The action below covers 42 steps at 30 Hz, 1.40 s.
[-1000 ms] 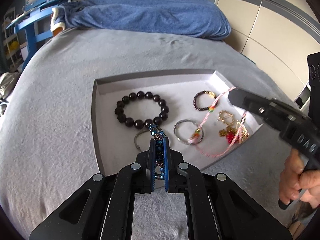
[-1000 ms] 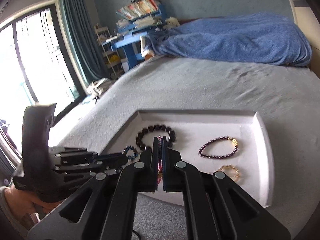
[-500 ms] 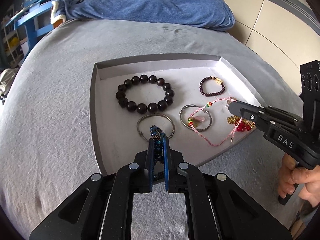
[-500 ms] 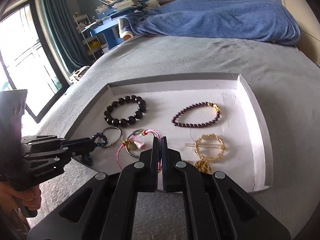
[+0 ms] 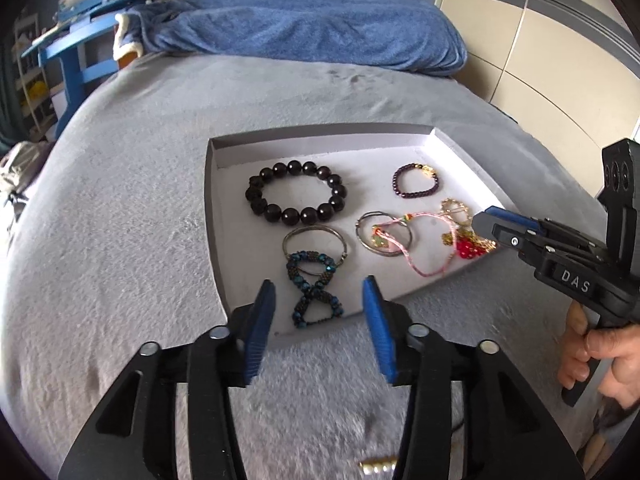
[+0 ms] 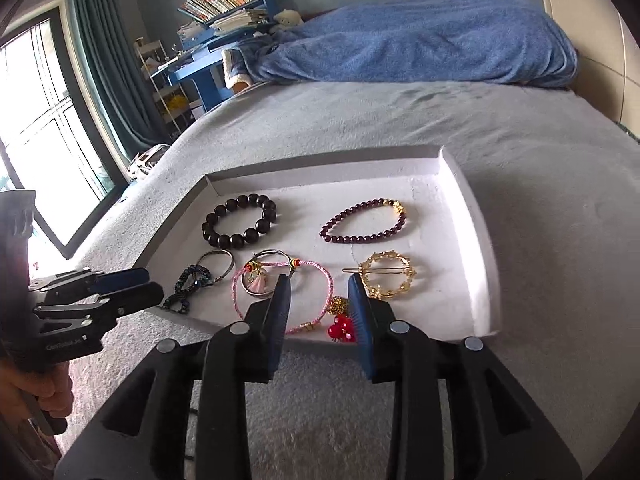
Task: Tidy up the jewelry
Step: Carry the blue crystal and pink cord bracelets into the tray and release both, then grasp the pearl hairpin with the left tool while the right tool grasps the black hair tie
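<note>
A white tray [image 5: 212,208] [image 6: 480,240] sits on the grey bed. My left gripper [image 5: 318,292] [image 6: 154,283] hangs over its near edge, its jaws opening. The blue beaded bracelet [image 5: 314,288] [image 6: 188,284] lies twisted in a figure eight on the tray floor between them, free of the pads. My right gripper [image 6: 319,286] [image 5: 482,222] is at the tray's near right, its jaws also opening. The pink cord bracelet [image 6: 312,266] [image 5: 424,270] lies flat in the tray under and ahead of its fingers, not pinched.
Also in the tray: a dark bead bracelet [image 5: 289,217], a purple bead bracelet [image 6: 360,238], two silver rings [image 5: 314,227], a gold hair clip [image 6: 408,280] and a red bead charm [image 6: 340,328]. A blue blanket [image 5: 320,28] lies behind. A small gold piece [image 5: 378,466] rests on the bed.
Both grippers were shut, the left on the blue beaded bracelet and the right on the pink cord bracelet. Both have let go, and the bracelets now lie in the tray.
</note>
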Tool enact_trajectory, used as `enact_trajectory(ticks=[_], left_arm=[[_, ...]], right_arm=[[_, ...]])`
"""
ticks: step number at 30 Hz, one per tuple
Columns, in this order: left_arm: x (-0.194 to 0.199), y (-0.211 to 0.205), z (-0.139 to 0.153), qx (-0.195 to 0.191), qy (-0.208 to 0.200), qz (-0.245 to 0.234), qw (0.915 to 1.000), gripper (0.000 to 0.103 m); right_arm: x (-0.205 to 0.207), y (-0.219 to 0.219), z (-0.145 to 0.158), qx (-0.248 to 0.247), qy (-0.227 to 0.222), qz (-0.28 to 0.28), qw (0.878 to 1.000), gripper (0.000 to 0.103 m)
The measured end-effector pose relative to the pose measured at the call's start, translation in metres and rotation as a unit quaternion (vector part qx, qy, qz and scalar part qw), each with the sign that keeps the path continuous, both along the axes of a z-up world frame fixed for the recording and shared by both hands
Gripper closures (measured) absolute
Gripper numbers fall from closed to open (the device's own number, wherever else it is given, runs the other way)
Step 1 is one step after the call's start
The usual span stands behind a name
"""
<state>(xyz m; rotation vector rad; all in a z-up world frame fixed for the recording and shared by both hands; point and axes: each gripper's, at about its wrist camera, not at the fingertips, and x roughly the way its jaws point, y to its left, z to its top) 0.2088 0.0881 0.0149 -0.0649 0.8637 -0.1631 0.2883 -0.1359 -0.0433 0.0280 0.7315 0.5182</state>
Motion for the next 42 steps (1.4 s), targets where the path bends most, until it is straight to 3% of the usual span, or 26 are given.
enact_trajectory(ticks=[10, 15, 29, 36, 37, 42], left_arm=[[-0.047, -0.004, 0.007, -0.016, -0.016, 0.019, 0.9996, 0.033], [-0.074, -0.015, -0.003, -0.010, -0.007, 0.014, 0.9998, 0.026], [-0.094, -0.056, -0.028, 0.045, 0.029, -0.053, 0.9972, 0.026], [-0.090, -0.065, -0.043, 0.068, 0.051, -0.060, 0.9946, 0.027], [-0.090, -0.064, -0.043, 0.066, 0.051, -0.060, 0.9947, 0.032], [-0.090, -0.056, -0.041, 0.054, 0.048, -0.049, 0.9962, 0.033]], right_arm=[[-0.041, -0.004, 0.005, -0.004, -0.021, -0.002, 1.000, 0.049], [-0.051, -0.002, -0.001, -0.009, -0.008, 0.004, 1.000, 0.038], [-0.042, -0.011, -0.035, -0.013, 0.064, -0.021, 0.998, 0.029], [-0.046, -0.008, -0.035, -0.022, 0.053, -0.013, 0.998, 0.028], [-0.047, -0.007, -0.034, -0.022, 0.049, -0.009, 0.998, 0.028], [-0.053, -0.001, -0.031, -0.025, 0.037, 0.012, 0.999, 0.028]])
